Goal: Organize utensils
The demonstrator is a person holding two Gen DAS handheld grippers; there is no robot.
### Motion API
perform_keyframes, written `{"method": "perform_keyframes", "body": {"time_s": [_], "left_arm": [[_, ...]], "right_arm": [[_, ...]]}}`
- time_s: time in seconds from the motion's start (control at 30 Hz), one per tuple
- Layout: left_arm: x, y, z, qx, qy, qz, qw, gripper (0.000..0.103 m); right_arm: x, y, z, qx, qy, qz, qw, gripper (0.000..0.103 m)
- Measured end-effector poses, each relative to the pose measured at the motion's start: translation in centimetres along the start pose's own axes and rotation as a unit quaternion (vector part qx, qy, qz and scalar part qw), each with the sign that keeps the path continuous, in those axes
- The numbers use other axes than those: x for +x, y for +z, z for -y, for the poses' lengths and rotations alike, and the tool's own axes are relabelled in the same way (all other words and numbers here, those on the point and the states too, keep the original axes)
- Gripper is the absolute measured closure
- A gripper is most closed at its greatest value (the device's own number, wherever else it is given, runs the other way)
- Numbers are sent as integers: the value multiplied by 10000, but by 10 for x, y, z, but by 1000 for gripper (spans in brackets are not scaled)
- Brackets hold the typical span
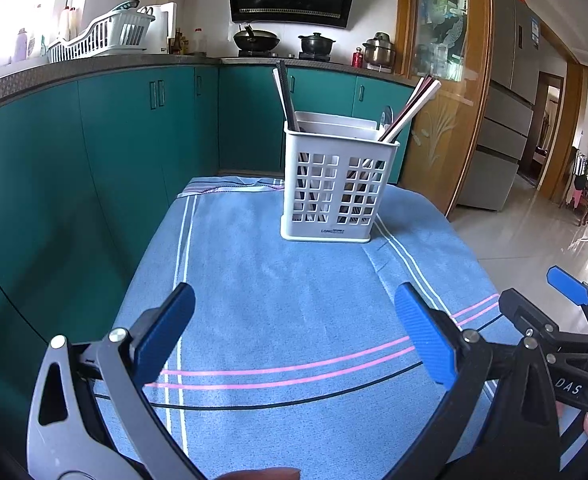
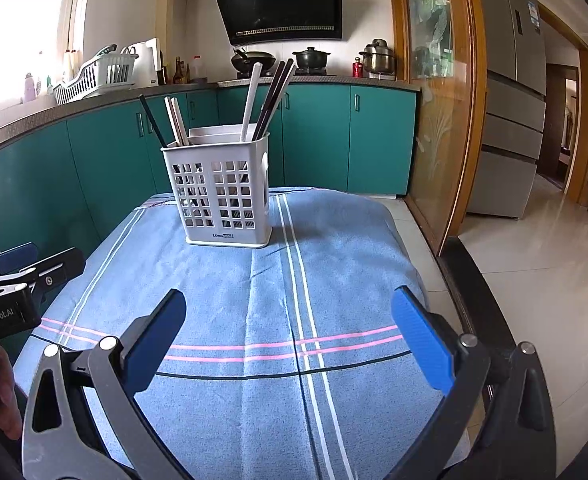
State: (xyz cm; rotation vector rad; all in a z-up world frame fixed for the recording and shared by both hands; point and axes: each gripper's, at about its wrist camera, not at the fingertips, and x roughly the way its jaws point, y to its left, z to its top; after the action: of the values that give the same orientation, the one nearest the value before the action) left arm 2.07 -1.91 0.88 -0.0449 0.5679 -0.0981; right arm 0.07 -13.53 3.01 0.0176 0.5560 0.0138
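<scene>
A white slotted utensil holder [image 1: 335,184] [image 2: 222,192] stands upright at the far end of a table under a blue striped cloth [image 1: 278,292] [image 2: 262,280]. Chopsticks lean out of it in two bunches: black and white ones on its left [image 1: 286,98] [image 2: 174,120], dark and white ones on its right [image 1: 411,106] [image 2: 270,96]. My left gripper [image 1: 295,310] hovers open over the near cloth, nothing between its blue pads. My right gripper [image 2: 290,316] is open too, well short of the holder. Each gripper shows at the other view's edge.
Teal kitchen cabinets [image 1: 114,128] curve along the left and back, close to the table's left side. A wood-framed glass door [image 2: 441,100] stands right of the table, with tiled floor [image 2: 533,260] beyond. Pots and a dish rack [image 1: 102,36] sit on the counter.
</scene>
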Motion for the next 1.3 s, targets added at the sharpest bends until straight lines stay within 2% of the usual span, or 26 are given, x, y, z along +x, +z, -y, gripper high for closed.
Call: {"method": "perform_keyframes", "body": {"time_s": [1.3], "left_arm": [[4,-2,-4,-22,-31,-48,10000,4]], "right_arm": [[3,0,0,25,7,-49,10000,3]]}}
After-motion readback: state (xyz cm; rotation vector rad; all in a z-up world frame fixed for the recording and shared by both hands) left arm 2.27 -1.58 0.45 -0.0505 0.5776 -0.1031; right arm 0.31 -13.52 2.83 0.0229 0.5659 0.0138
